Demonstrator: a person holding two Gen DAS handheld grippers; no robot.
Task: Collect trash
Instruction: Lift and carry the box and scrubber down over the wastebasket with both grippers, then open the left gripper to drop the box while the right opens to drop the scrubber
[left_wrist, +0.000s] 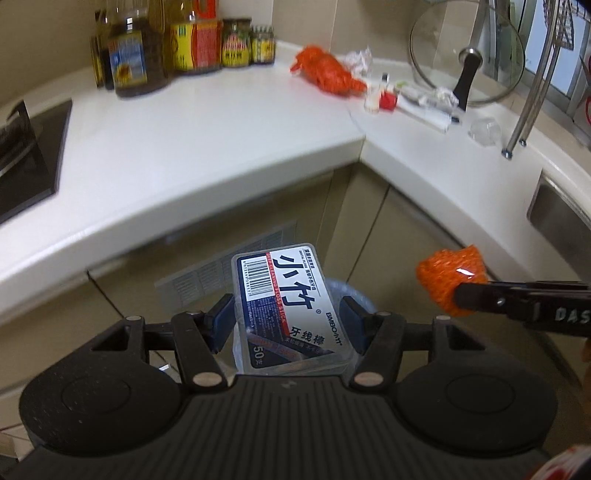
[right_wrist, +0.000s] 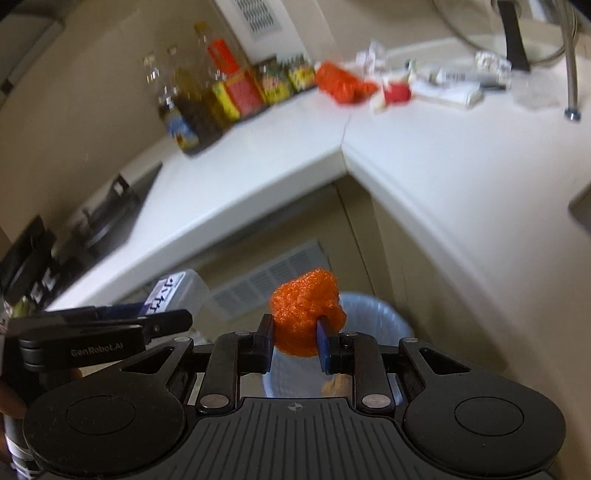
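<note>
A clear floss box (left_wrist: 286, 308) with a dark label sits pinched between the blue pads of the left gripper (left_wrist: 286, 321), held above a pale bin (right_wrist: 373, 314) on the floor by the cabinet. Just to its right, the right gripper (right_wrist: 295, 336) squeezes an orange mesh wad (right_wrist: 306, 314) over the same bin. More litter (another orange mesh (left_wrist: 327, 70), crumpled paper (left_wrist: 358, 57)) lies on the white counter (left_wrist: 207, 147), near the bottles (left_wrist: 133, 55) and a glass lid (left_wrist: 467, 55).

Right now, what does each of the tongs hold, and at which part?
The left tongs hold a floss stick box by its long sides. The right tongs pinch an orange mesh ball at its lower part.
</note>
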